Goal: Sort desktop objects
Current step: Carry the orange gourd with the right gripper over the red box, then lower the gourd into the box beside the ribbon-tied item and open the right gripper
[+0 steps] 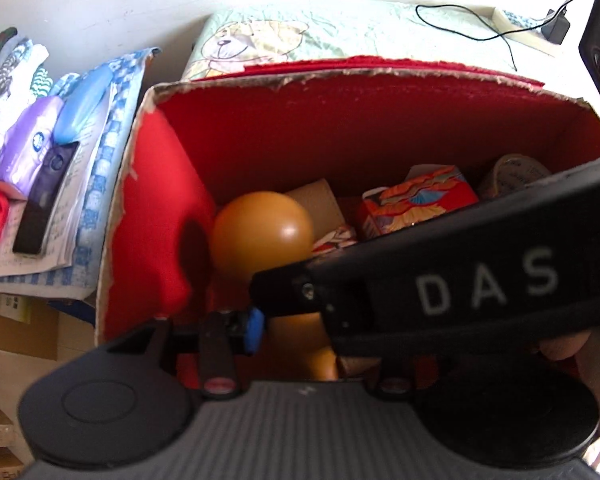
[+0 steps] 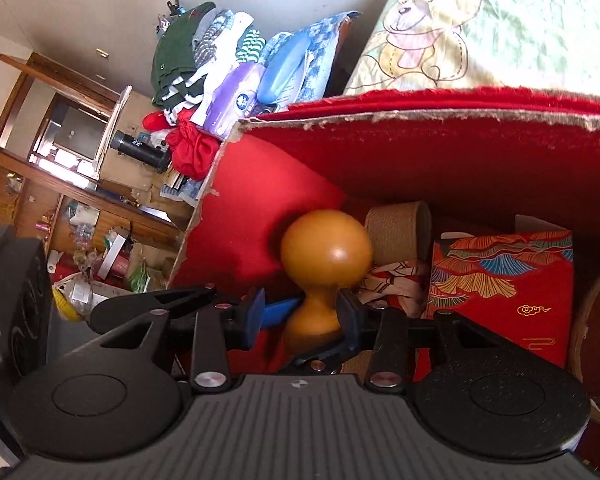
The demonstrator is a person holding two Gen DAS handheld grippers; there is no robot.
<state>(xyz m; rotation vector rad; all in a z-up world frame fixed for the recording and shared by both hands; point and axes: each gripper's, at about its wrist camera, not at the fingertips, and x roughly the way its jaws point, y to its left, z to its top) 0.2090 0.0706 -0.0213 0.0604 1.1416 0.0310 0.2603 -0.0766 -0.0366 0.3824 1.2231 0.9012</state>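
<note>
Gripping a glossy orange gourd-shaped object [image 2: 324, 256] at its narrow waist, the right hand-held gripper [image 2: 302, 314] holds it between blue-padded fingers [image 2: 256, 312]. Its round head points away from the gripper, long axis running along the fingers, inside a red-lined cardboard box [image 2: 440, 160]. Also in the box are a tan cylinder [image 2: 400, 228] and a patterned red carton [image 2: 500, 288]. I cannot tell whether the left hand-held gripper [image 1: 292, 328] is released or clenched.

Red box [image 2: 400, 152] crowded by orange gourd [image 2: 326, 254], patterned carton [image 2: 500, 292], cardboard roll [image 2: 396, 232]
</note>
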